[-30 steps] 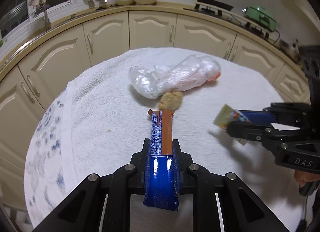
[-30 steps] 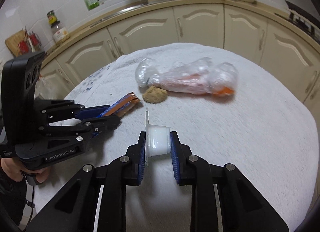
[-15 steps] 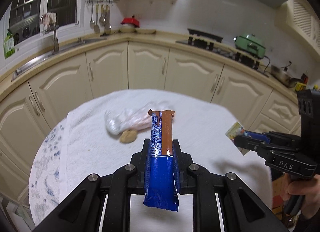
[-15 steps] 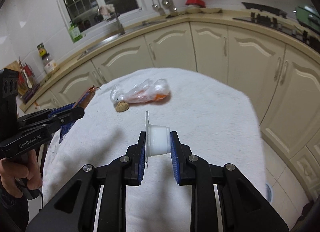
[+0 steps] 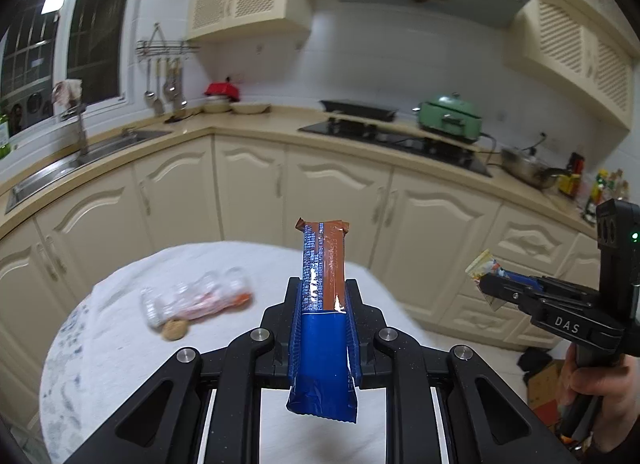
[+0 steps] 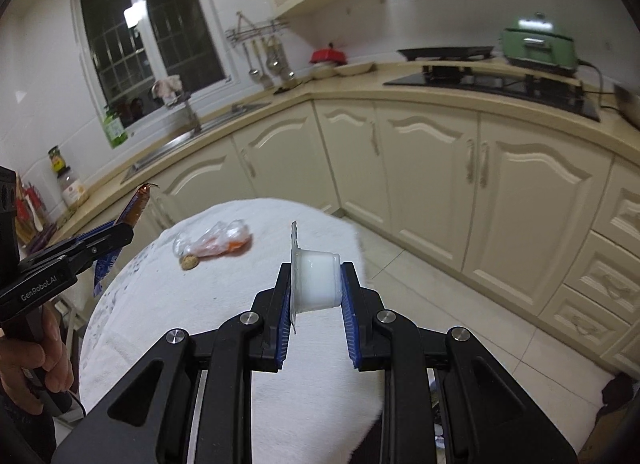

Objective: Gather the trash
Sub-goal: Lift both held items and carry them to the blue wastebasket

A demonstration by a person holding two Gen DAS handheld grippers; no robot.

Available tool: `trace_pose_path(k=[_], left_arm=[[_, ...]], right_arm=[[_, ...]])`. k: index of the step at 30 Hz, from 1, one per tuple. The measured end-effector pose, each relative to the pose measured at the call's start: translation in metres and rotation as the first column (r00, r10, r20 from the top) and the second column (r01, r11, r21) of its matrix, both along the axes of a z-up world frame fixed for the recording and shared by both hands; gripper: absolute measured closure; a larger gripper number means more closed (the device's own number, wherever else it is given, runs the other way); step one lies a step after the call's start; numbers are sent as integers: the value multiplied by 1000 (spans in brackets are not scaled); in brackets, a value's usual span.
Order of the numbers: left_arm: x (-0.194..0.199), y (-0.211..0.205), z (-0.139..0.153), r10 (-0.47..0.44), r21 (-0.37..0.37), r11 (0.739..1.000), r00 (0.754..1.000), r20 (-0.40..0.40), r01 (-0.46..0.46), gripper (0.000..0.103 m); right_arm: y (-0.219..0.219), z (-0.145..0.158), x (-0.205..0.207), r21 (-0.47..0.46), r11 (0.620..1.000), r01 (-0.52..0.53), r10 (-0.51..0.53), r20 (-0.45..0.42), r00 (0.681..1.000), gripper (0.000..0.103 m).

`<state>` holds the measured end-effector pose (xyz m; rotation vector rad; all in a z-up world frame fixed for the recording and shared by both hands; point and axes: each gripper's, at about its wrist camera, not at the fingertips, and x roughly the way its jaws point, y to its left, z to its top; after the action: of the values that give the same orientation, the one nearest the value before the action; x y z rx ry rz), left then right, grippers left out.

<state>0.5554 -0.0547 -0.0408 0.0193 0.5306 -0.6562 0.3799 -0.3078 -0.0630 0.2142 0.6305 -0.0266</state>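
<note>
Both your grippers are loaded, so no pickup is pending. What counts is how each piece sits in its jaws for the drop.

Left gripper (image 5: 323, 306): jaws clamped on the wrapper (image 5: 322, 304), a blue and brown snack-bar sleeve. Its long axis runs straight along the fingers. The brown end sticks out well past the tips; the blue tail hangs back below the pads toward you. So it's held near mid-length, w/ a lot of overhang fwd. Open the jaws while pointing down and I'd expect it to slide out nose first.

Right gripper (image 6: 316, 284): jaws closed on the cup (image 6: 318, 280), a small white tub lying sideways. Its peeled foil lid is flat against the left pad, its base against the right pad. Its axis lies across the jaws, not along them. It sits right at the tips, so it's a shallow hold.

Left on the table (image 6: 224, 344): the bag (image 6: 214, 244), a clear crumpled thing w/ orange inside, and a brown lump (image 6: 189, 262) touching its near end. Both are ahead of and below either set of tips, left of centre in both views. The left gripper is nearer them.

No bin is visible in either view, so I can't say which way the drop lies.
</note>
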Motion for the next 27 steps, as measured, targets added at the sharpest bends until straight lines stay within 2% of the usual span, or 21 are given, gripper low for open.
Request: trace_pose_path(k=[9, 14, 20, 27], left_arm=[[-24, -43, 6, -107, -36, 994, 994, 11, 107, 87], [-27, -76, 4, -202, -35, 979, 979, -9, 201, 87], [-14, -126, -9, -313, -19, 950, 946, -82, 312, 87], [6, -193, -46, -396, 34, 910, 892, -218, 413, 87]], right_arm=[[-62, 21, -45, -3, 988, 153, -153, 52, 987, 80], [-95, 17, -62, 0, 973, 231, -231, 44, 972, 80], [-133, -7, -77, 16, 948, 317, -317, -12, 948, 80], [-176, -56, -82, 48, 919, 391, -384, -122, 915, 80]])
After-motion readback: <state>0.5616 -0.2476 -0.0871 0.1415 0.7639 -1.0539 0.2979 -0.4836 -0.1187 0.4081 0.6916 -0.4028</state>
